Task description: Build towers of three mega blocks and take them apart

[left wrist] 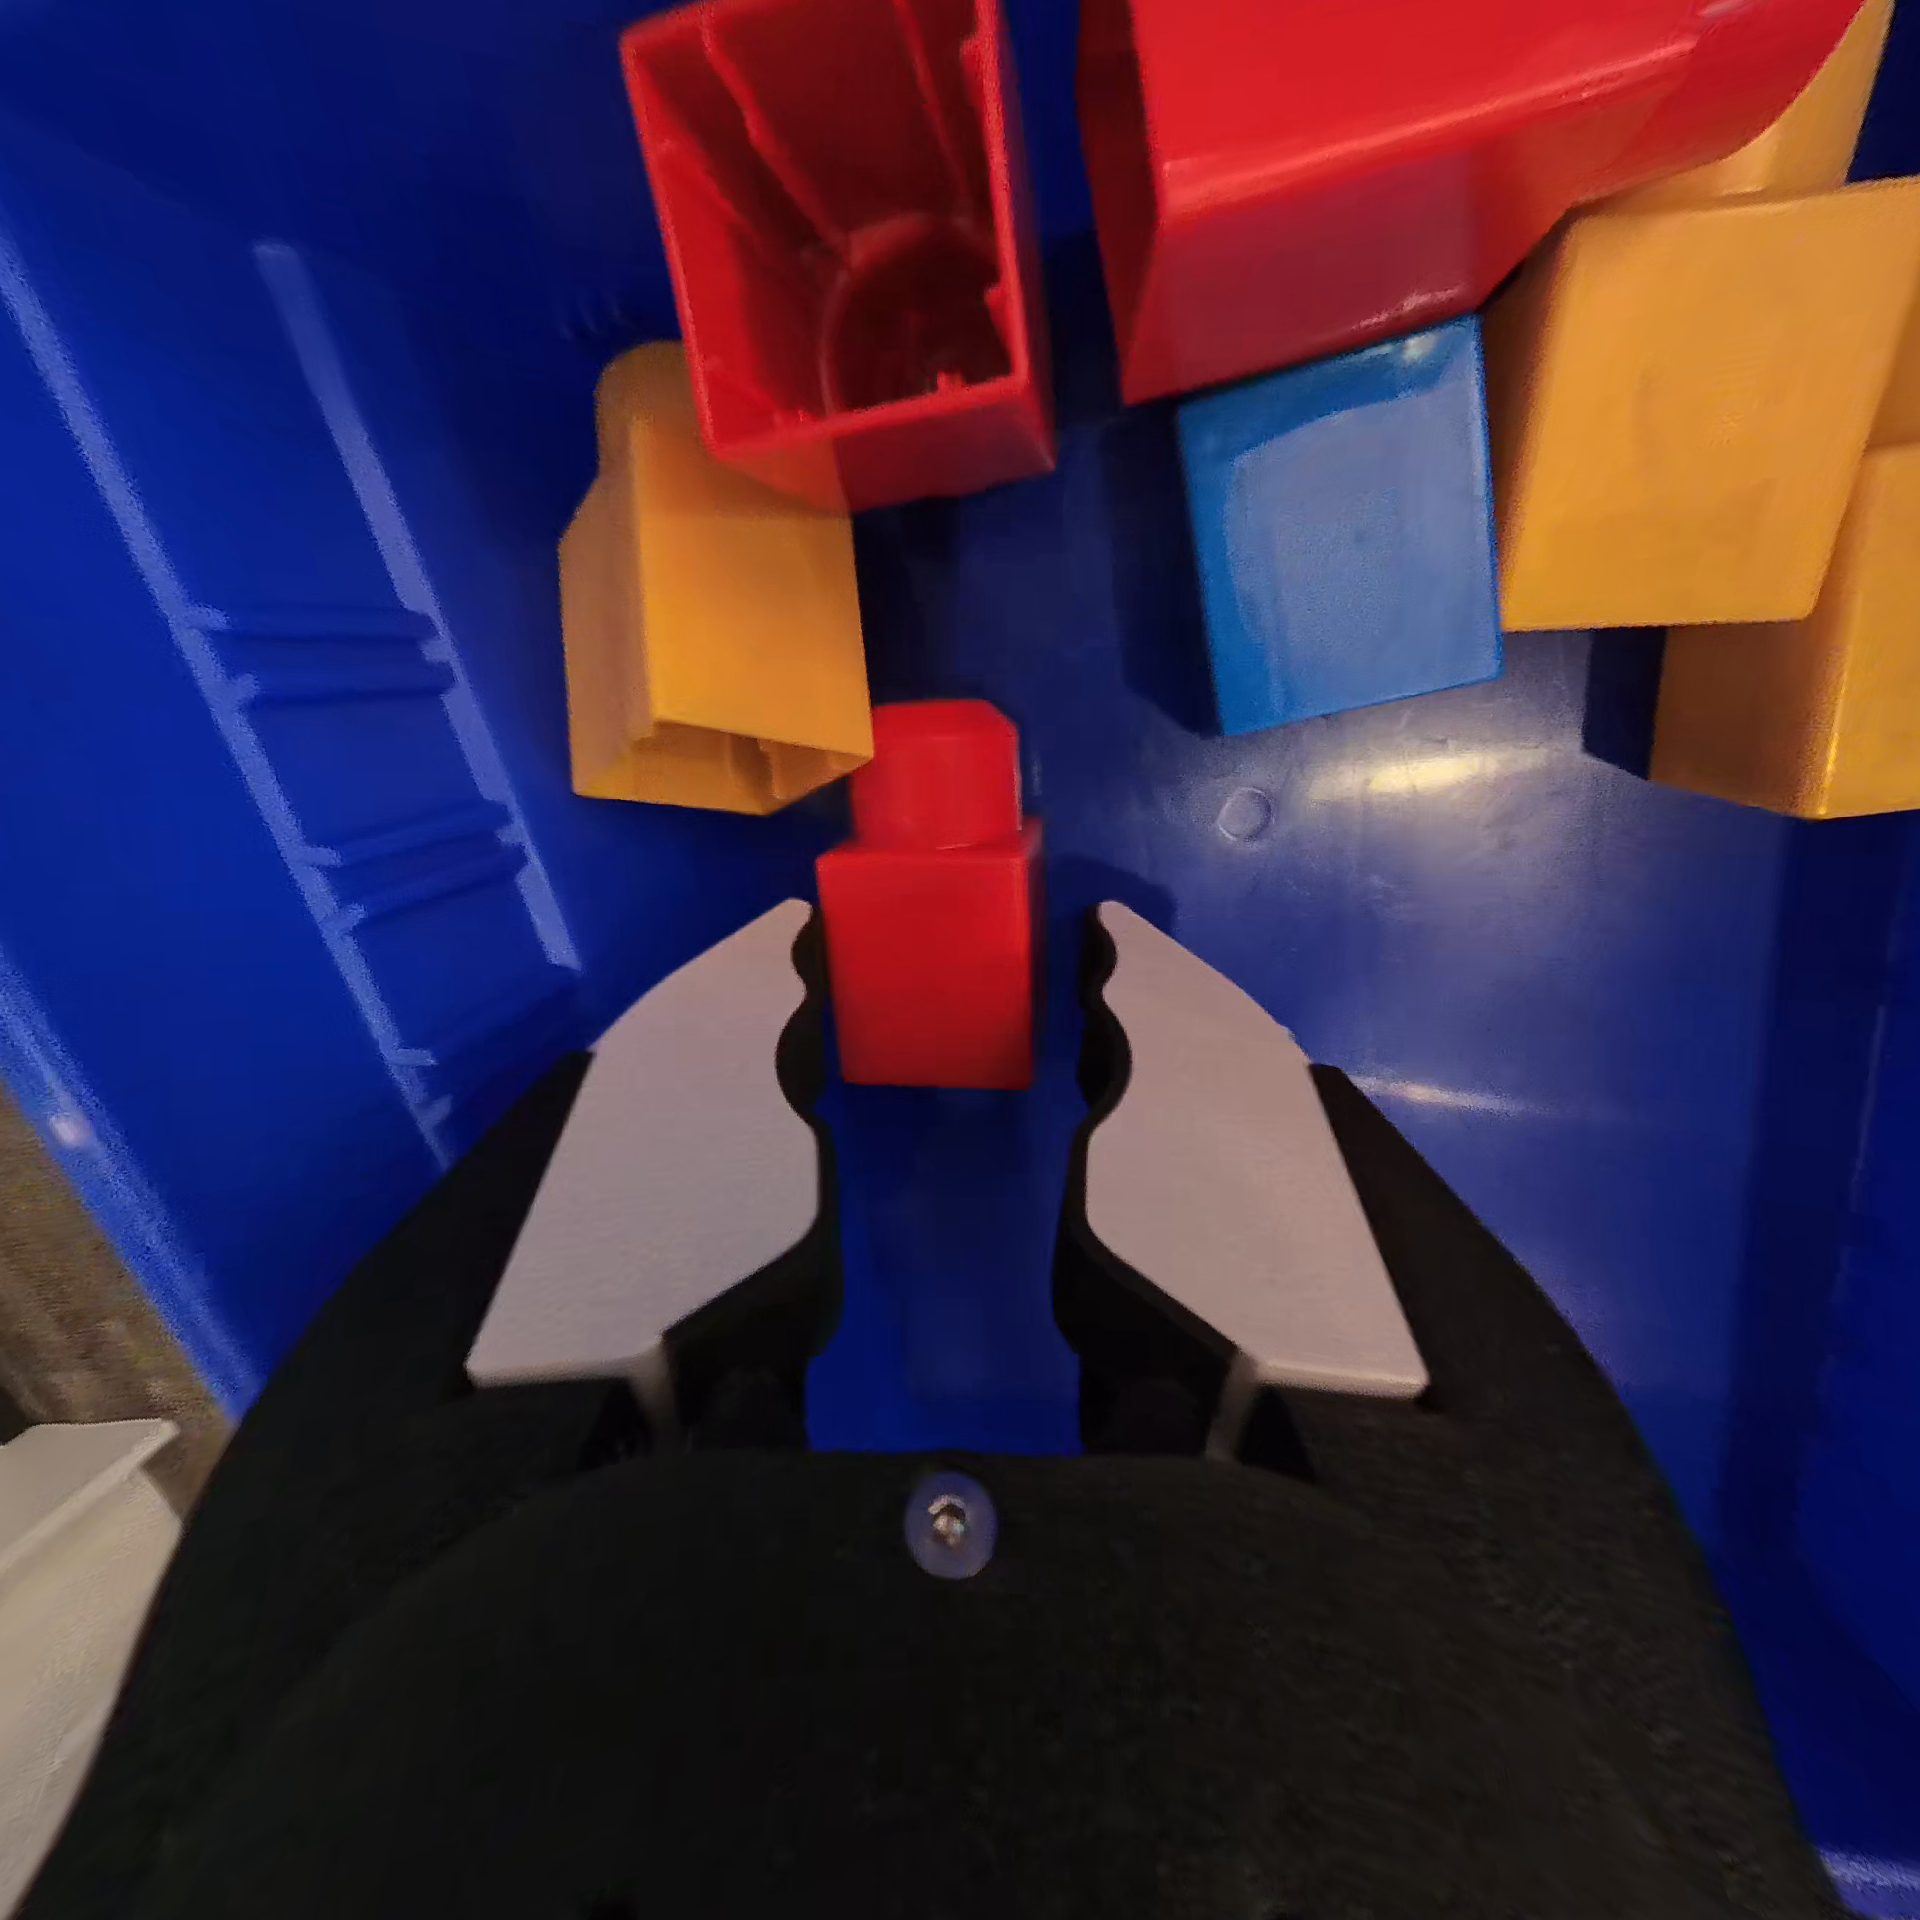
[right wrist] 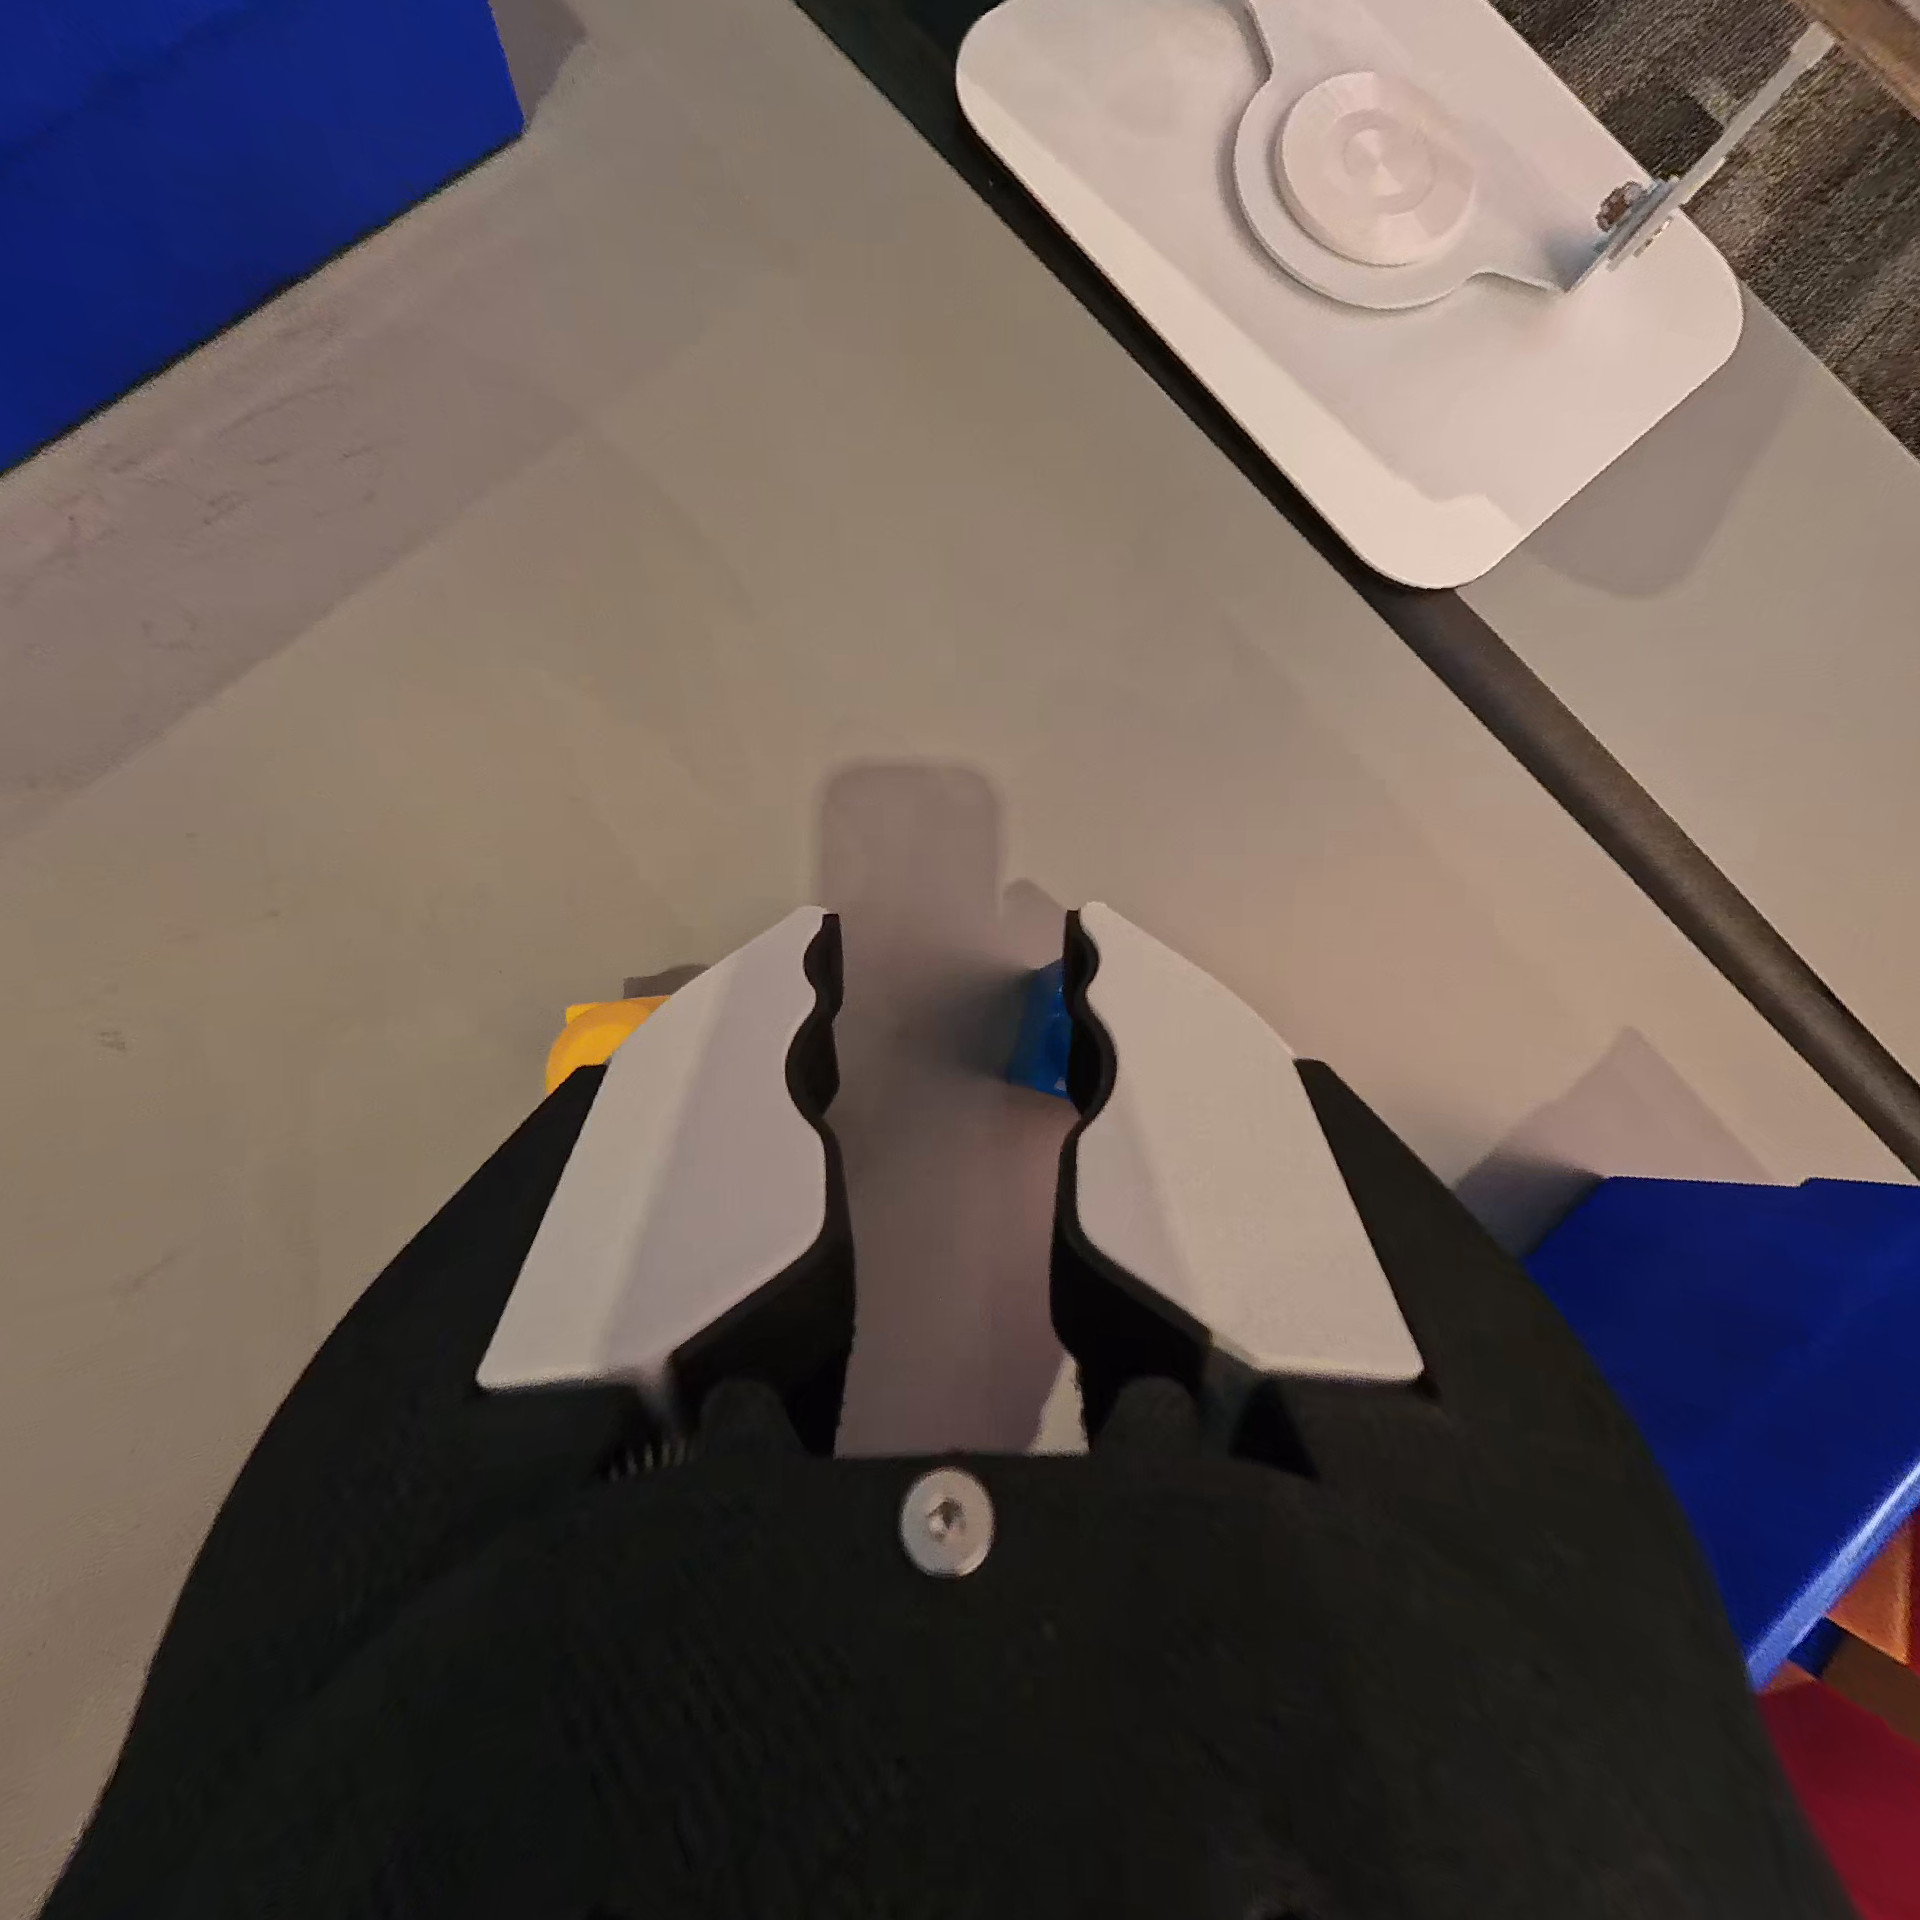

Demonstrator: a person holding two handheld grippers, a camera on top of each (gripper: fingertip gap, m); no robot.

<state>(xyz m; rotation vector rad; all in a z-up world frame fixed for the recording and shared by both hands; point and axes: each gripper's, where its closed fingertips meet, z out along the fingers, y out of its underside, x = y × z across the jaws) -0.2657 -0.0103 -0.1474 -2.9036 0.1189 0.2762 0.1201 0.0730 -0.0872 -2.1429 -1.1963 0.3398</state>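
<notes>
In the left wrist view my left gripper (left wrist: 945, 966) reaches into a blue bin (left wrist: 312, 623). A small red one-stud block (left wrist: 930, 935) stands between its fingertips, stud pointing away. The left pad is at the block's side; a gap shows between the block and the right pad (left wrist: 1101, 997), so the jaws are open around it. In the right wrist view my right gripper (right wrist: 951, 997) hangs open over the grey table (right wrist: 520, 727) with nothing between its pads. A blue block (right wrist: 1039, 1029) peeks out beside its right finger and a yellow block (right wrist: 587, 1044) beside its left finger, both on the table.
Loose blocks lie farther into the bin: a hollow red one (left wrist: 842, 239), a big red one (left wrist: 1351, 177), a blue one (left wrist: 1340, 530) and yellow ones (left wrist: 717, 603), (left wrist: 1704, 416). A white plate with a round disc (right wrist: 1351, 260) sits at the table's far edge. Blue bin parts (right wrist: 208, 187), (right wrist: 1745, 1382) flank the right gripper. The tips of one gripper are about 40 cm away from the tips of the other.
</notes>
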